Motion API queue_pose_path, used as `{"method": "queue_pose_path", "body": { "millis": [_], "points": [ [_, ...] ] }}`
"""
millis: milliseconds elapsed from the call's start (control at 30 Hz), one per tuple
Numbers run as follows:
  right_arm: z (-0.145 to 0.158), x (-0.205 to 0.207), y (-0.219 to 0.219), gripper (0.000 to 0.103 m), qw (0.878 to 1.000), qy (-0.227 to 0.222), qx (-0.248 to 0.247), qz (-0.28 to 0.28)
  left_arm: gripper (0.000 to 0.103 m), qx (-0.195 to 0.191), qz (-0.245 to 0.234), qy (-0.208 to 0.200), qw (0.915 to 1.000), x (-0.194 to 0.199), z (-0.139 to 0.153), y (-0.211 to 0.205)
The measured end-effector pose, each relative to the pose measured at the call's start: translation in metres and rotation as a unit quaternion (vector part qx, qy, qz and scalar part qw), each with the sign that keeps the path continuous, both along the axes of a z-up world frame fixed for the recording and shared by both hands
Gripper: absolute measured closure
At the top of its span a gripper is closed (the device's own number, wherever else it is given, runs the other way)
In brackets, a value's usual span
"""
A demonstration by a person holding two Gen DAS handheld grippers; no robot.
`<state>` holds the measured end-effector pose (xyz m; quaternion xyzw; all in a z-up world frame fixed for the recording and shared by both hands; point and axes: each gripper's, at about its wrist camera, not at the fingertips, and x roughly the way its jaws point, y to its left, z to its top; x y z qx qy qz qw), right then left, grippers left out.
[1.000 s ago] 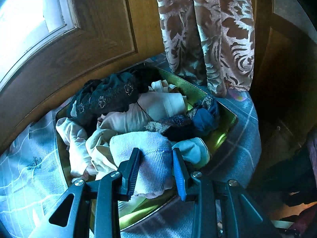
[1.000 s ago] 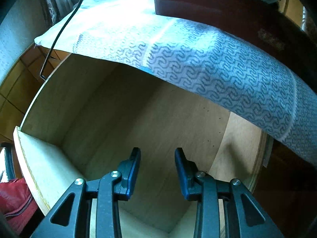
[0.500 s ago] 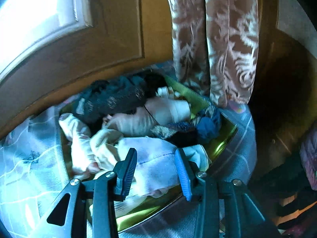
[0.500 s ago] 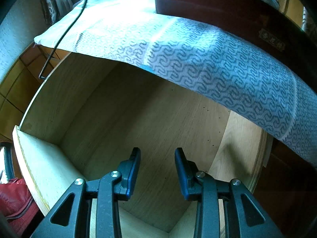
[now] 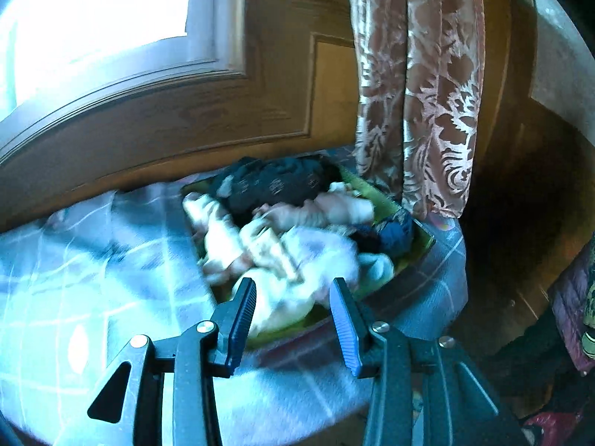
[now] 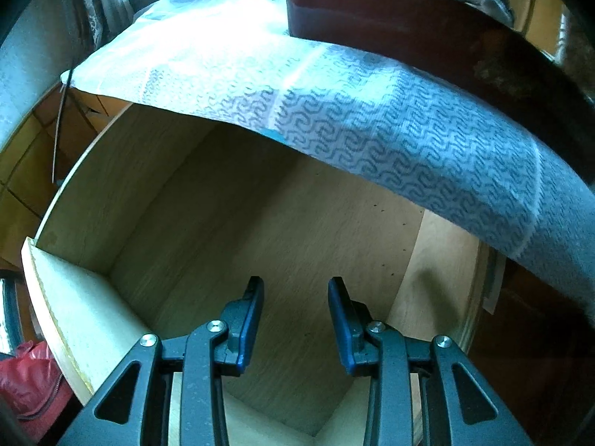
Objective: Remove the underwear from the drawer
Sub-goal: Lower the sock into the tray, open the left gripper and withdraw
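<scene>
In the left wrist view a pile of underwear (image 5: pixel 297 230), pale pink, white, dark lace and blue pieces, lies heaped in a shallow green-gold tray (image 5: pixel 412 256) on a blue checked cloth. My left gripper (image 5: pixel 293 297) is open, raised just above the pile's near edge, holding nothing. In the right wrist view the wooden drawer (image 6: pixel 260 230) stands pulled out, its plywood bottom bare. Over that drawer my right gripper (image 6: pixel 295 304) hangs open with nothing between its fingers.
A wooden door with a bright window pane (image 5: pixel 93 18) rises behind the tray, and a patterned brown curtain (image 5: pixel 420 85) hangs at its right. A blue-patterned cloth (image 6: pixel 372 111) drapes over the top above the drawer. A red bag (image 6: pixel 29 383) lies at the lower left.
My left gripper has let go of the pale lilac piece and drawn back and up from the pile. The right gripper has stayed over the drawer.
</scene>
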<state>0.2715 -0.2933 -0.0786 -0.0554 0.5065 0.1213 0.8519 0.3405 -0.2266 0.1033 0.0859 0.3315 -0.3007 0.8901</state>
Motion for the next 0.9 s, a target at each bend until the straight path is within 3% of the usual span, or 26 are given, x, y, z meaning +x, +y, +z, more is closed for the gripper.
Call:
{"method": "queue_pose_path", "body": {
  "millis": [400, 667, 900],
  "points": [
    [0.027, -0.032, -0.013, 0.067, 0.997, -0.053, 0.039, -0.043, 0.062, -0.029, 0.119, -0.006, 0.9925, -0.070, -0.032, 0.075],
    [0.044, -0.054, -0.014, 0.067, 0.994, -0.078, 0.045, -0.065, 0.062, 0.018, 0.169, 0.004, 0.9854, -0.103, -0.071, 0.087],
    [0.056, -0.070, -0.010, 0.066, 0.992, -0.086, 0.049, -0.075, 0.062, 0.019, 0.188, 0.026, 0.9816, -0.125, -0.096, 0.095]
  ]
}}
